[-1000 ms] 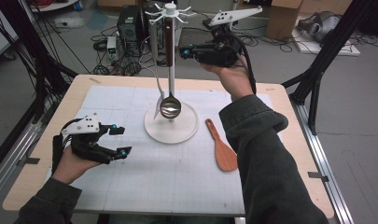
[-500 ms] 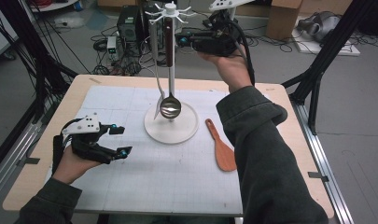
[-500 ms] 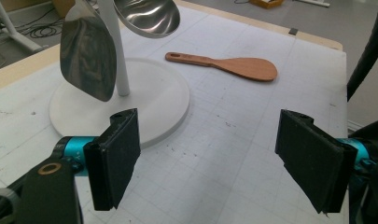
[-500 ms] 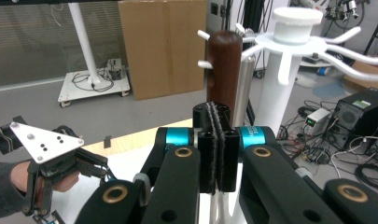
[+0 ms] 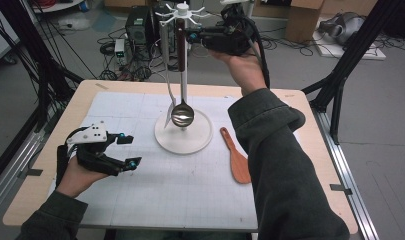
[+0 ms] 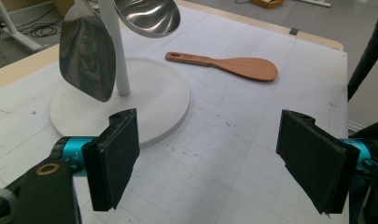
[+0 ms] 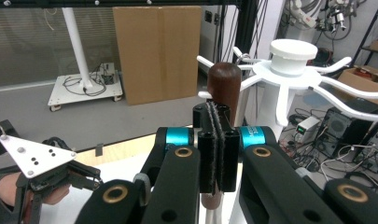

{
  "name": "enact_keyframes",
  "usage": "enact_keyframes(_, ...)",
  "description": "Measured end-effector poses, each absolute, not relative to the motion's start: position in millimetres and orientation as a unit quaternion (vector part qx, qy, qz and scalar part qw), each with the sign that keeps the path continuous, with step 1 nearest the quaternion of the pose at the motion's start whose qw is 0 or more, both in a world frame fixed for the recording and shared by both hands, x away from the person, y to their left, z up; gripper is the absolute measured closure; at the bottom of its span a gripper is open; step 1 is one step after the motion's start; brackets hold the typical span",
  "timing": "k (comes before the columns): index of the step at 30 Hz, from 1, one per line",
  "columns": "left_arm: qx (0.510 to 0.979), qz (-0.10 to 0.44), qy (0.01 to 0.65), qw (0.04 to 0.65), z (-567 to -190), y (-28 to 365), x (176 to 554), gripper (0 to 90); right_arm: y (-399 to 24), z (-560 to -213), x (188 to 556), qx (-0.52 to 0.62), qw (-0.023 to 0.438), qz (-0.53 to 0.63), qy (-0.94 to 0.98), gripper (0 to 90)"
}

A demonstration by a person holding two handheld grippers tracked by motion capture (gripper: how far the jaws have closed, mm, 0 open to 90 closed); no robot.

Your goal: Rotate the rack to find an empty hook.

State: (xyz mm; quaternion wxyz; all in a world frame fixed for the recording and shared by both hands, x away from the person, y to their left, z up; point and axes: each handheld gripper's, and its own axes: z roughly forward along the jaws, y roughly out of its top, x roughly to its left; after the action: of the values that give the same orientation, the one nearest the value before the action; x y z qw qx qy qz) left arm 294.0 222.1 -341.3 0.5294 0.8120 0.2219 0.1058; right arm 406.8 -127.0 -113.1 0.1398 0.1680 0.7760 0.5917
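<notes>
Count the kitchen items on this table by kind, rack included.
ladle: 1
metal spatula: 1
wooden paddle: 1
white rack: 1
Total: 4

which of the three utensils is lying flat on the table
The wooden spatula, lying flat right of the rack's base. The steel ladle and the steel turner both hang from the rack.

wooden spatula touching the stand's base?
Apart. The left gripper view shows bare mat between the wooden spatula and the round white base; the high view shows the same gap.
</notes>
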Motion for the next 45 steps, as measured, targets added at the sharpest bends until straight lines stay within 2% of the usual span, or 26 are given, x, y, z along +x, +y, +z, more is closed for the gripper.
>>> enact_keyframes(11,0.808,0.107,0.229,0.532,-342.1,224.3,295.1,20.9,-118.6,-111.0,404.9,0.164,0.163,0.587,0.776,89.8)
enact_keyframes(26,0.810,0.109,0.229,0.529,-342.2,224.0,295.1,19.3,-108.9,-114.4,405.0,0.158,0.163,0.582,0.781,89.8)
enact_keyframes(45,0.815,0.107,0.231,0.520,-345.3,220.0,295.2,17.7,-143.6,-122.7,407.6,0.176,0.168,0.585,0.774,89.8)
